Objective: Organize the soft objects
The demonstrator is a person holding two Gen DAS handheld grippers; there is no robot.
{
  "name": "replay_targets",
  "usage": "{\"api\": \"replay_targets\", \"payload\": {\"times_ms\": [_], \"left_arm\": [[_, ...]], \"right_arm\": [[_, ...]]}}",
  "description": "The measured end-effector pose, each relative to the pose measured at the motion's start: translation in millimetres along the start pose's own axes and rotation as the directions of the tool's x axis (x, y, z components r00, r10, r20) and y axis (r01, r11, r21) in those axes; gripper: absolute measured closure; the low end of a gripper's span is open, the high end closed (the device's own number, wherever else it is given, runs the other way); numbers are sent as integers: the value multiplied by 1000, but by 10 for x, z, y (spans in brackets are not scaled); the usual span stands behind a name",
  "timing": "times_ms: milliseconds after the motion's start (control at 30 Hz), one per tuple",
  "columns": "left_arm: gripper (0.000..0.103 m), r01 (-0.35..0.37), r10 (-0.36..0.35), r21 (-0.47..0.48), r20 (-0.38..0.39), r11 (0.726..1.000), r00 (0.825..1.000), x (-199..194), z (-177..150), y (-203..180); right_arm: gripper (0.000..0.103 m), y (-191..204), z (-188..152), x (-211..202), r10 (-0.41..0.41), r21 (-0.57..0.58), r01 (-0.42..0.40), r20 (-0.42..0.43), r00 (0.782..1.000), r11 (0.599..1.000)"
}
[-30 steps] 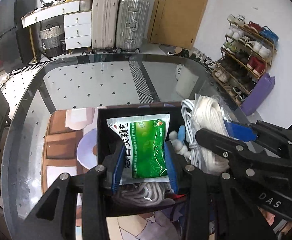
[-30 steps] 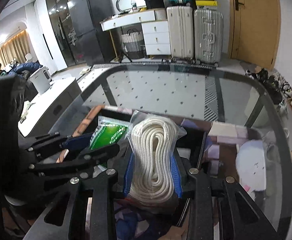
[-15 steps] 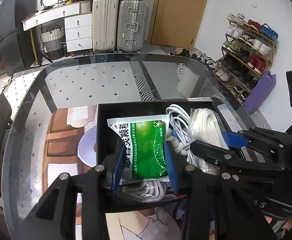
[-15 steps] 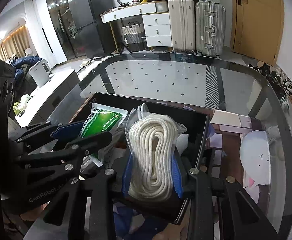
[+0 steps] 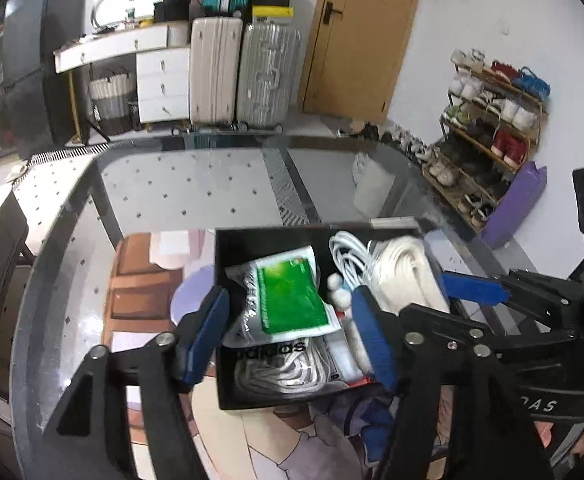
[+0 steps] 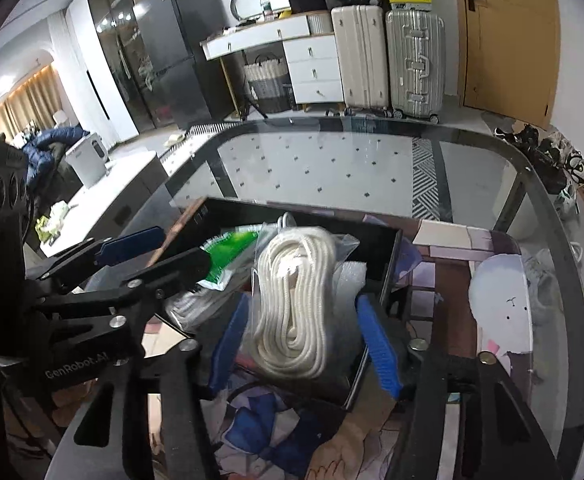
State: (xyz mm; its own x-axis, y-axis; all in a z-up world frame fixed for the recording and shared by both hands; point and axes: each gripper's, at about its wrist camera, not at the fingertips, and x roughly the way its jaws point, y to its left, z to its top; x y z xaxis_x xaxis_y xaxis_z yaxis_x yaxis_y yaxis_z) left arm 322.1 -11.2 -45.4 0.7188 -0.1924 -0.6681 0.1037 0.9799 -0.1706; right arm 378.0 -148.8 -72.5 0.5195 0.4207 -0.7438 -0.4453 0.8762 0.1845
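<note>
Box (image 5: 227, 264) is sitting on the glass table (image 5: 195, 184), lower centre of both views, holding all the soft stuff. Left gripper (image 5: 287, 332) is hovering over the box's near-left part, blue fingers (image 5: 207, 328) spread wide and gripping nothing. Green pouch (image 5: 292, 296) is lying loose between them inside the box, resting on a bagged grey rope (image 5: 279, 372) with "adidas" print. Right gripper (image 6: 304, 344) is also standing open, fingers (image 6: 380, 344) flanking the bagged white rope (image 6: 296, 300) without pinching it; the rope is lying in the box's right side, its near end over the near wall. White cable (image 5: 348, 252) is coiled in the far part, between pouch and rope. Box is sitting on a printed mat (image 6: 444, 240). Left view is motion-blurred.
</note>
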Motion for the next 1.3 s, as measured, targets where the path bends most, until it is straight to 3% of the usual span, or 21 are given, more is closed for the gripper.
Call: {"api": "replay_targets", "payload": {"times_ms": [33, 133, 300, 400, 500, 667, 767, 900, 1067, 1100, 1133, 1167, 1233, 1300], "left_arm": [[29, -9, 9, -3, 15, 1000, 1000, -36, 4, 12], [25, 12, -11, -11, 49, 1000, 999, -147, 18, 44], [22, 28, -26, -16, 84, 999, 996, -354, 17, 50], [22, -11, 11, 9, 73, 1000, 997, -482, -2, 9], [22, 7, -8, 12, 124, 1000, 992, -758, -59, 16], [22, 3, 3, -24, 259, 1000, 966, -1376, -212, -11], [22, -28, 34, -23, 328, 999, 944, -1640, -420, -91], [21, -5, 13, -21, 385, 1000, 923, -1909, -758, -137], [21, -32, 42, -28, 474, 999, 879, -2242, -1097, -183], [19, -40, 47, -24, 486, 999, 872, -2278, -1142, -205], [4, -55, 54, -12, 500, 998, 864, -2322, -1206, -230], [0, -75, 65, 0, 512, 997, 857, -2369, -1291, -256], [0, -108, 88, 9, 522, 994, 848, -2430, -1434, -291], [0, -96, 74, 18, 514, 995, 855, -2469, -1519, -311]], "right_arm": [[33, -12, 1, -44, 1, 3, -1, 9, 1000, 1000], [18, -24, 6, -168, 9, 8, -10, 45, 999, 1000], [15, 53, 4, -407, 10, -8, -10, 93, 996, 1000], [14, 121, -23, -580, -18, -20, 21, 132, 991, 1000], [10, 161, -100, -792, -28, 4, 28, 168, 985, 1000], [3, 314, -357, -1272, -38, 22, 33, 270, 962, 999], [1, 429, -573, -1591, -52, 5, 54, 349, 936, 999], [1, 518, -895, -1970, -68, -41, 95, 433, 899, 995], [1, 523, -1396, -2210, -147, 48, 141, 456, 878, 989], [1, 540, -1503, -2231, -161, 56, 152, 454, 877, 987], [1, 560, -1584, -2240, -167, 56, 159, 454, 875, 986], [1, 591, -1690, -2255, -170, 52, 164, 455, 874, 985], [1, 614, -1828, -2302, -186, 88, 164, 464, 866, 982], [1, 659, -1956, -2342, -197, 93, 174, 475, 858, 980]]}}
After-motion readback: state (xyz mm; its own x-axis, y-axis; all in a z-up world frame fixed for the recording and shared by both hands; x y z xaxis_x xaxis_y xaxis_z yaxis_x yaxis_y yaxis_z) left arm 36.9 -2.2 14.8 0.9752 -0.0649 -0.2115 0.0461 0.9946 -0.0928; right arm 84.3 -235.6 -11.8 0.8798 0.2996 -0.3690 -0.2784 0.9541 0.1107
